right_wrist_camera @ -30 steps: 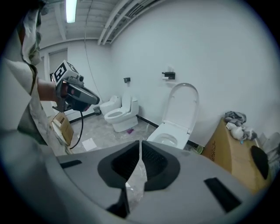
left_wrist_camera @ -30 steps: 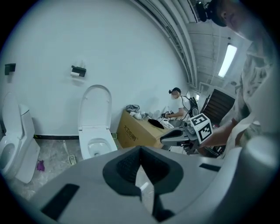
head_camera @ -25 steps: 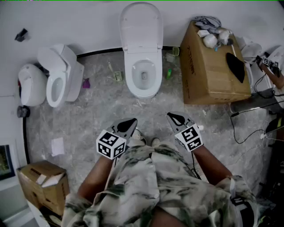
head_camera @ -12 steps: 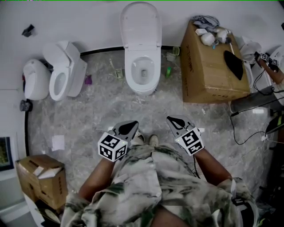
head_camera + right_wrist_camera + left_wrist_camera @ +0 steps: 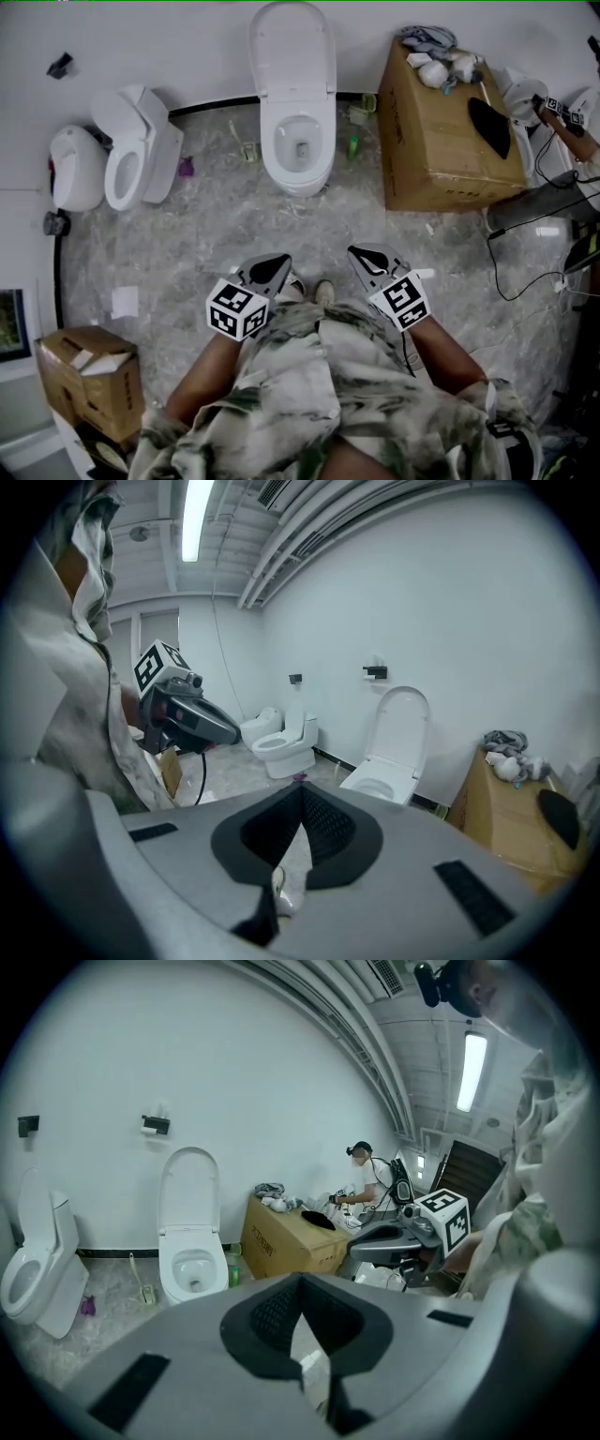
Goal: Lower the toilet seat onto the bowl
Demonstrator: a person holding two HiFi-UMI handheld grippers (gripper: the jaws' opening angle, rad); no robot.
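Note:
The white toilet (image 5: 298, 150) stands against the far wall, its lid and seat (image 5: 292, 47) raised upright against the wall above the open bowl. It also shows in the left gripper view (image 5: 190, 1260) and the right gripper view (image 5: 389, 761). My left gripper (image 5: 269, 269) and right gripper (image 5: 373, 255) hang side by side in front of my body, well short of the toilet, over the marble floor. Both are shut with nothing between the jaws, seen also in the left gripper's own view (image 5: 298, 1279) and the right gripper's own view (image 5: 302, 785).
A second smaller toilet (image 5: 131, 155) and a white unit (image 5: 73, 169) stand at the left. A large cardboard box (image 5: 441, 122) with cloth on top stands right of the toilet. A small box (image 5: 89, 375) sits near left. Cables (image 5: 525, 272) and litter lie on the floor.
The toilet has drifted slightly up and left in the head view. Both grippers stay almost where they were, still shut in front of my body.

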